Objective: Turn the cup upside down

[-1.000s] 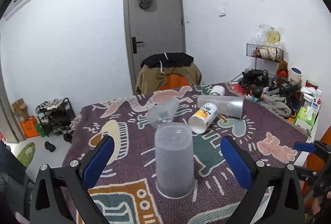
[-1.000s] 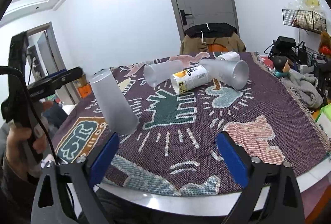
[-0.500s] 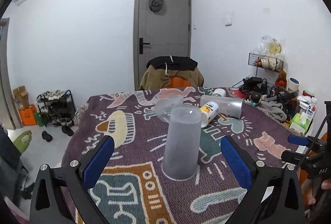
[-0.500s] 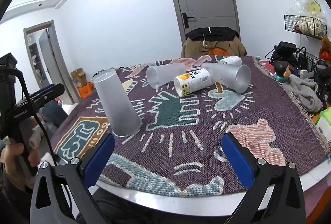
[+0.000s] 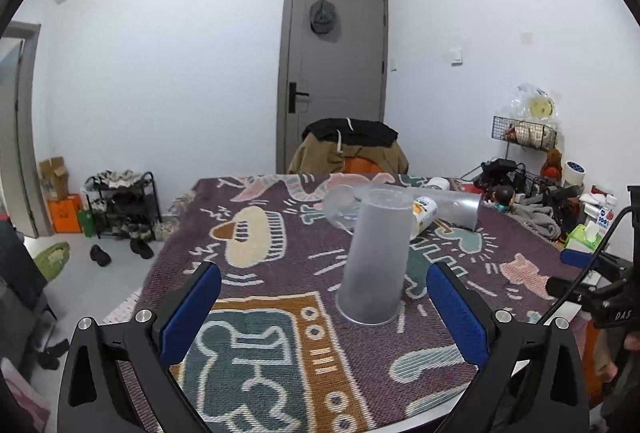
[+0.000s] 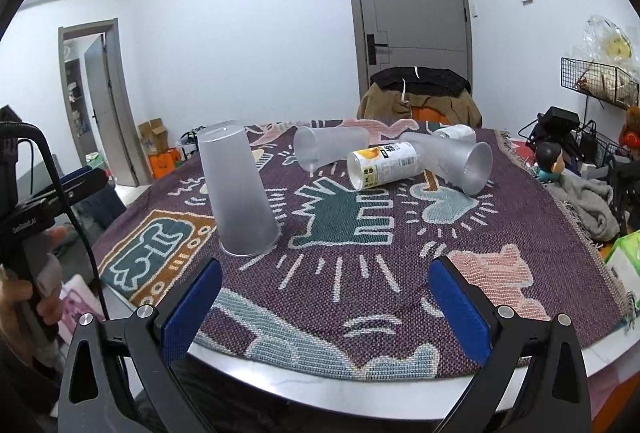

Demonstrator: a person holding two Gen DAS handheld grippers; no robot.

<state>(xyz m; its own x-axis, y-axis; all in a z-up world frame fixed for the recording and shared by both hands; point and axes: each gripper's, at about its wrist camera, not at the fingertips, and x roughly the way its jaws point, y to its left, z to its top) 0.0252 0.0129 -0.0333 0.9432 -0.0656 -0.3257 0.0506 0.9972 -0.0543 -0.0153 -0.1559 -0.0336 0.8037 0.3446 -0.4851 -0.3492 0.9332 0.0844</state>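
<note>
A frosted plastic cup (image 5: 378,257) stands upside down, rim on the patterned cloth (image 5: 280,333); it also shows in the right wrist view (image 6: 240,193). My left gripper (image 5: 324,309) is open and empty, a short way back from the cup. My right gripper (image 6: 326,299) is open and empty near the table's front edge, the cup ahead to its left.
Two more frosted cups (image 6: 328,151) (image 6: 456,161) and a white-and-orange can (image 6: 382,165) lie on their sides at the far middle of the table. A chair with a jacket (image 6: 420,93) stands behind. Clutter and a grey cloth (image 6: 584,201) lie at the right.
My left gripper has pulled back and risen away from the upside-down cup, which stays standing. My right gripper has shifted slightly back; both stay open.
</note>
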